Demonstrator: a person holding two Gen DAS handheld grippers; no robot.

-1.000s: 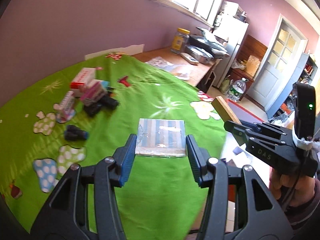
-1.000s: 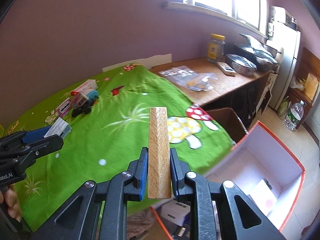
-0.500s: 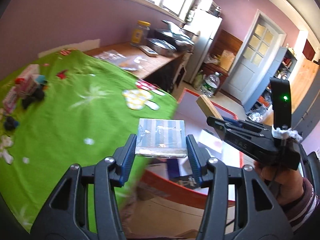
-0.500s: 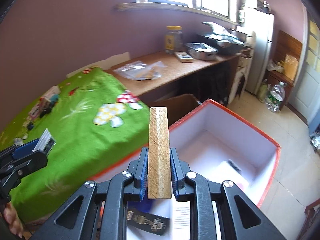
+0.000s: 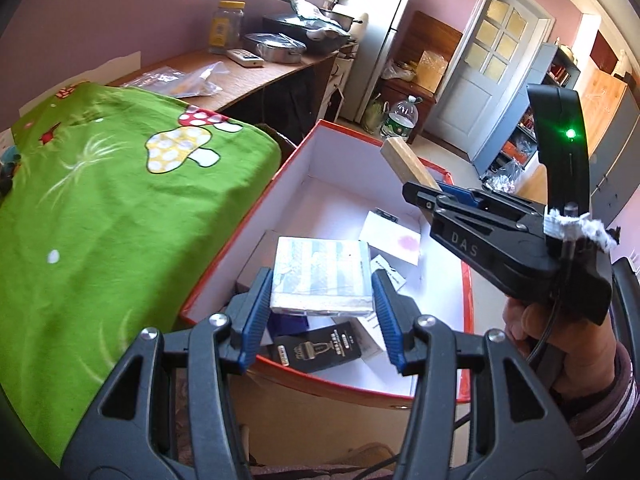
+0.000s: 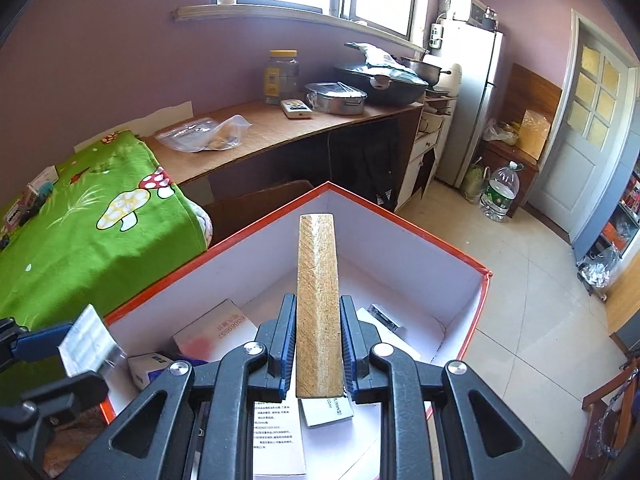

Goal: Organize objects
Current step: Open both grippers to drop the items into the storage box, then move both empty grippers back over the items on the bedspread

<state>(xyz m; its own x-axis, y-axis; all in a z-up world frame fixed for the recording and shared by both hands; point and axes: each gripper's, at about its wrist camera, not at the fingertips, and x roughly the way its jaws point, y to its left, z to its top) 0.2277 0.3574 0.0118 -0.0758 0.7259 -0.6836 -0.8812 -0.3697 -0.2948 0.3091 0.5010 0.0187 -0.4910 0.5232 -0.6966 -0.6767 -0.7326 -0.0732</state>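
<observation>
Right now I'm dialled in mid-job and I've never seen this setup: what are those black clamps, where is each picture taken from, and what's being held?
There is no robot arm. A person holds a hand gripper in each hand, and a fisheye camera on each looks forward along its jaws.

In the left wrist view, the left gripper clamps a flat blue-striped packet. The right gripper shows at the right of that view.

In the right wrist view, the right gripper clamps a wooden block.

Both hang over an open red-edged box that already holds small boxes and papers. It stands beside a table under a green mushroom-print cloth.
</observation>
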